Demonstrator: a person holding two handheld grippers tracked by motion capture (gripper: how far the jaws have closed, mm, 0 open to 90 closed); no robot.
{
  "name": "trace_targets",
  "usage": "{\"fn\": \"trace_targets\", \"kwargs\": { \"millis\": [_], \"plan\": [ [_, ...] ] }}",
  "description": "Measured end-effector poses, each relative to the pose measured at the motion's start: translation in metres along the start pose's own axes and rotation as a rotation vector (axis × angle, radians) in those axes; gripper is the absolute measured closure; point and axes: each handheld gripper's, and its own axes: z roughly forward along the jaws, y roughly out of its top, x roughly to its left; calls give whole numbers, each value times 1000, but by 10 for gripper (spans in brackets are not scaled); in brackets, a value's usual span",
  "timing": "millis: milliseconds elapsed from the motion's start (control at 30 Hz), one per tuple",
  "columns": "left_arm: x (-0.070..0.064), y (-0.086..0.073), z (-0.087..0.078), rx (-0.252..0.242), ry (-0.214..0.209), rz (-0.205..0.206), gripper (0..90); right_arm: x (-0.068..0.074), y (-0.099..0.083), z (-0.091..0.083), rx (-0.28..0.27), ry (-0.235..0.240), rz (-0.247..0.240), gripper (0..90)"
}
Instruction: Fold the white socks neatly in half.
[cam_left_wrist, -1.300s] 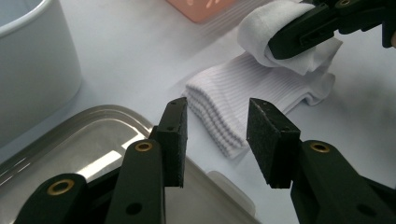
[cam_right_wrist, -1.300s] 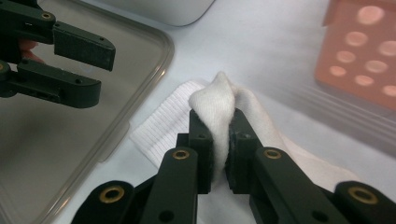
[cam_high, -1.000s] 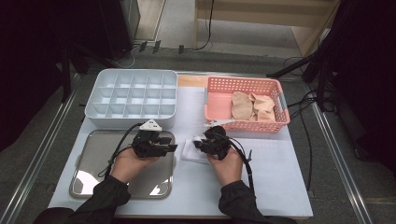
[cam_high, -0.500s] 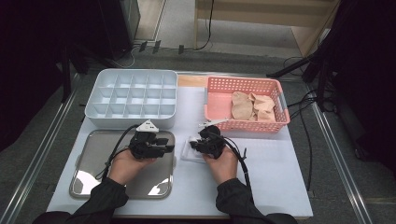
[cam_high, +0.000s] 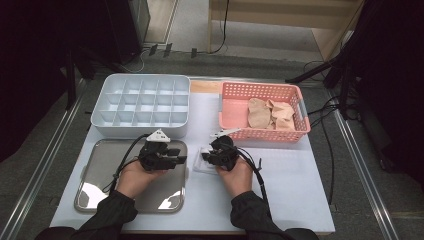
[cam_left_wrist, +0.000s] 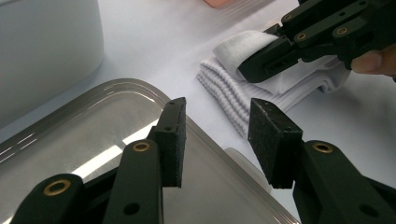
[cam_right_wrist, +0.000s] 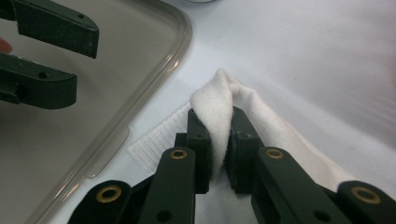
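Note:
A folded white sock (cam_high: 200, 165) lies on the white table just right of the steel tray (cam_high: 100, 165). My right gripper (cam_high: 205, 156) is shut on a raised fold of that sock (cam_right_wrist: 219, 95); in the right gripper view the cloth bulges up between the two jaws of the right gripper (cam_right_wrist: 217, 135). My left gripper (cam_high: 180, 159) hovers over the tray's right edge, and the left gripper (cam_left_wrist: 217, 140) stands open with nothing between its pads, pointing at the sock (cam_left_wrist: 231, 100). The right gripper (cam_left_wrist: 280, 51) shows beyond, on the sock's top fold.
A white divided box (cam_high: 140, 131) stands behind the tray. At the back right a pink basket (cam_high: 260, 88) holds beige socks (cam_high: 270, 114). The tray's rim (cam_right_wrist: 159, 79) runs close beside the sock. Cables trail from both grippers toward the person.
My right gripper has slid left onto the white sock and now pinches its fold. The left gripper shifted slightly and stays open.

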Motion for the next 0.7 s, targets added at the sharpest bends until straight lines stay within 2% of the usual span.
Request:
{"fn": "trace_targets", "kwargs": {
  "millis": [100, 167, 233, 367, 533, 700],
  "plan": [
    [0, 0, -1, 0, 2, 1, 585, 1, 1, -2, 4, 24, 5, 706],
    [1, 0, -2, -5, 3, -1, 585, 4, 2, -5, 6, 27, -13, 650],
    [2, 1, -3, -11, 4, -4, 584, 7, 4, -9, 3, 19, -32, 621],
    [5, 1, -6, -16, 11, -9, 584, 12, 5, -21, -19, 44, -39, 599],
    [7, 2, -8, -24, 16, -12, 584, 15, 6, -38, -61, 76, -44, 629],
    [7, 3, -8, -29, 18, -13, 585, 11, 8, -47, -97, 76, -46, 801]
  ]
}}
